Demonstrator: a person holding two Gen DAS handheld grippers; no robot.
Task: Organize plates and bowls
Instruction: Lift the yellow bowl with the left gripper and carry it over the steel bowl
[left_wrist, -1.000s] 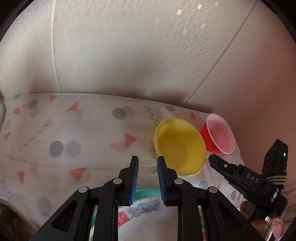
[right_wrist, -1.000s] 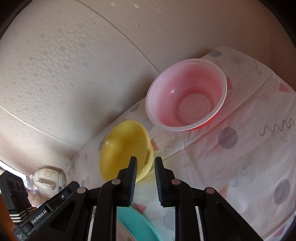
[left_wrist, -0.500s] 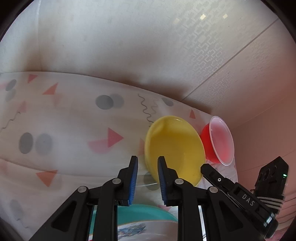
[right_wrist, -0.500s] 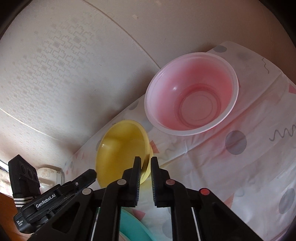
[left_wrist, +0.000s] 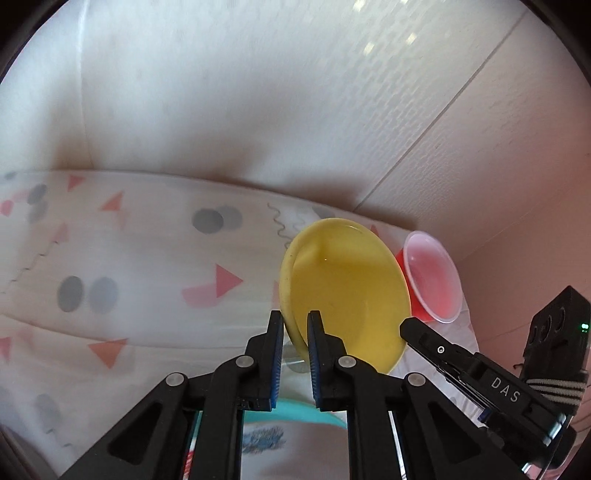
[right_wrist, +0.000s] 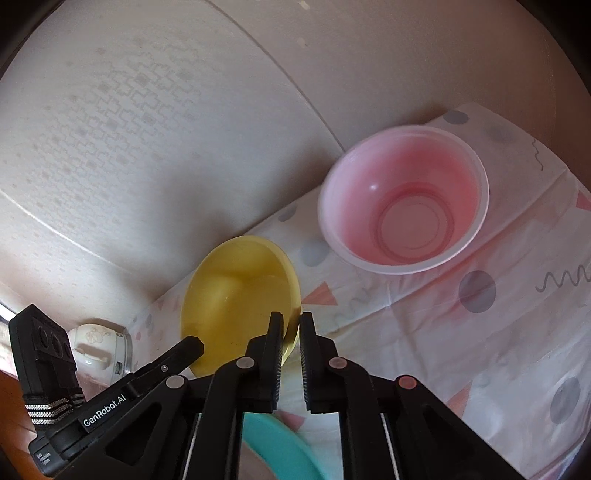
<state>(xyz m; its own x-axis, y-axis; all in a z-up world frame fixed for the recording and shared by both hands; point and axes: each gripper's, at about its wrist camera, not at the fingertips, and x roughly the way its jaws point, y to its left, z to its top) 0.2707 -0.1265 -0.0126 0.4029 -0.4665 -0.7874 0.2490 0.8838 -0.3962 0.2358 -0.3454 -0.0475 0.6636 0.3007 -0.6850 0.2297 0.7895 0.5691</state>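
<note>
The left gripper has its two fingers on either side of the near-left rim of the yellow bowl, one pad outside the wall and one inside, and they look pressed on it, so I judge that it is clamped on this rim. The bowl is tilted, with its opening turned toward the gripper, which fits a bowl that is held by one edge and lifted a little on that side; I cannot tell if its far edge touches the cloth. The right gripper comes to the same yellow bowl from the other side: its fingers stand only a narrow gap apart, with the right rim of the bowl just in front of them. Whether they pinch the rim or only stand beside it, I cannot tell. To the right of the yellow bowl and a little farther, just beside it, the red bowl stands upright on the surface, which is covered by a white cloth with triangles and dots, close to the wall. A teal plate lies near, under both grippers. My judgement is that the yellow bowl is being taken up to nest it with the red one, because the two lie so close.
</note>
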